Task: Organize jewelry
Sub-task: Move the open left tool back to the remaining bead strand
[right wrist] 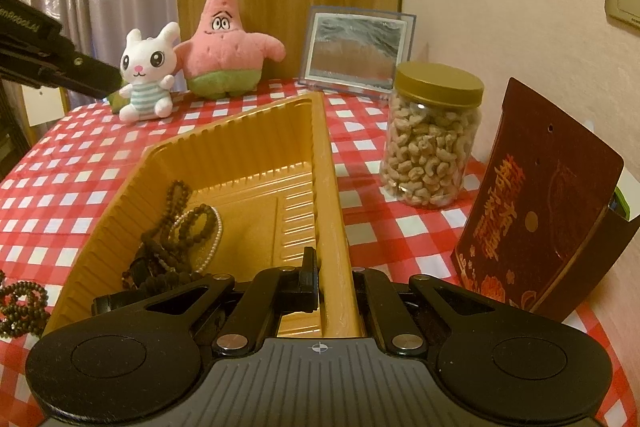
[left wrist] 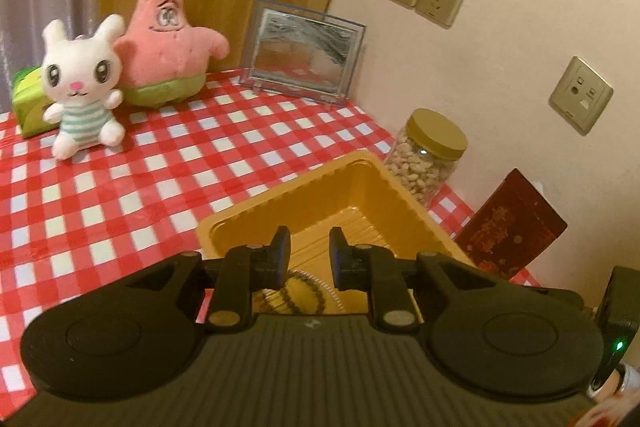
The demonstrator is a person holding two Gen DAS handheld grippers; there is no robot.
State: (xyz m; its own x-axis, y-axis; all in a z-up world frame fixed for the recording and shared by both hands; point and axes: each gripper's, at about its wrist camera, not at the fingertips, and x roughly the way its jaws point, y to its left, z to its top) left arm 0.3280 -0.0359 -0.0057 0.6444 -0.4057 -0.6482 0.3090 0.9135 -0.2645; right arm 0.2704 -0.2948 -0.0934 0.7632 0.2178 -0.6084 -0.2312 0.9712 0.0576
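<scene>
Right wrist view: the bracelets (right wrist: 188, 227) lie heaped in the lower left of the gold tray (right wrist: 240, 131).
Feel: likely light, limp, slippery strands; best pinched across a single loop.
Count: several dark bead strands and one pearly one in the tray, tangled past exact count; one beaded strand (right wrist: 20, 303) outside at the left edge.
Right gripper (right wrist: 334, 287): jaws clamped on the tray's right rim.
Left gripper (left wrist: 309, 255): jaws apart over the tray, empty.
Around: two plush toys (right wrist: 192, 59), one nut jar (right wrist: 434, 135), one picture frame (right wrist: 356, 51), one red box (right wrist: 536, 199).
</scene>
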